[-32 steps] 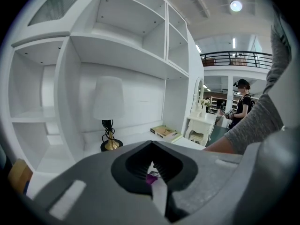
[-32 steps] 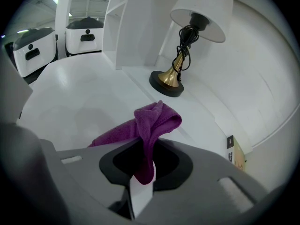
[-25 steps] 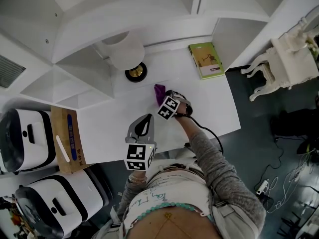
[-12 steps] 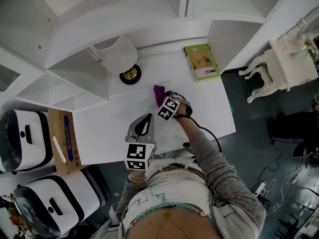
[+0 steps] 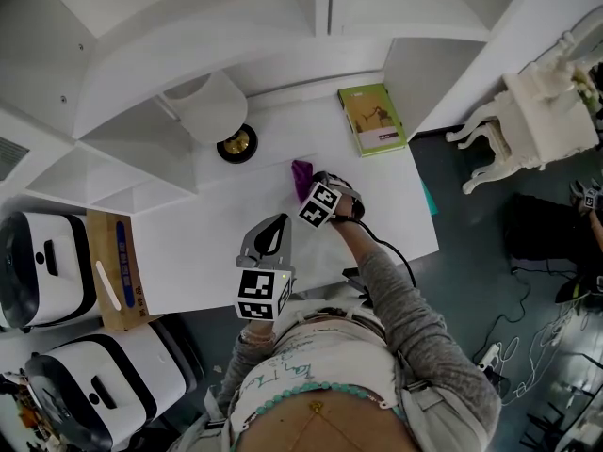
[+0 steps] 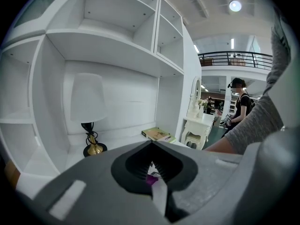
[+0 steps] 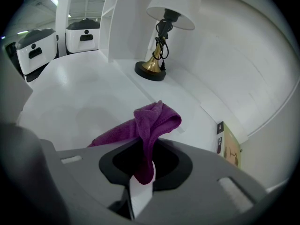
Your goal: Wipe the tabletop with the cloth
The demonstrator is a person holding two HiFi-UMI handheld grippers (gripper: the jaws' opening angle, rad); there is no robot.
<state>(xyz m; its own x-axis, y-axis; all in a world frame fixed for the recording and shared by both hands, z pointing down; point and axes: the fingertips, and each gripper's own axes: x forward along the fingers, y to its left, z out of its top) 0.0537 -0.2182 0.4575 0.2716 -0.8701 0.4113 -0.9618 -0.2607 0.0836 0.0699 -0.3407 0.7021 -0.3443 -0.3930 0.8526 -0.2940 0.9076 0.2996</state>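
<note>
Looking steeply down from the head view, a person stands at the near edge of a plain white desk (image 5: 212,238) built into white shelving.

The right tongs (image 5: 308,183) reach out over the middle of the desk. Their jaws are pressed together on a small purple microfibre cloth (image 5: 301,170). In the right gripper view, one fold of the cloth (image 7: 152,123) is pinched deep between the jaws of the right tongs (image 7: 142,179). The rest bunches up ahead of the jaw tips, with a flap trailing left, low over the desk (image 7: 79,93); whether it touches the surface cannot be told.

The left tongs (image 5: 272,229) hover nearer the person's body, over the front of the desk. The left gripper view shows the jaws of these tongs (image 6: 153,184) closed on each other with nothing between them.

Behind the cloth, by the back wall, stands a table lamp with a white shade and a brass base (image 5: 215,111). To its right lies a flat green-covered book (image 5: 372,118). Both are well apart from the cloth.

The cloth is already gripped and low over the desk, so the wiping can go ahead. The white desk shows no marks, spills or damp streaks, so how much has been wiped cannot be judged. The wide stretch of desk to the left and the front edge most likely remain to be covered.
</note>
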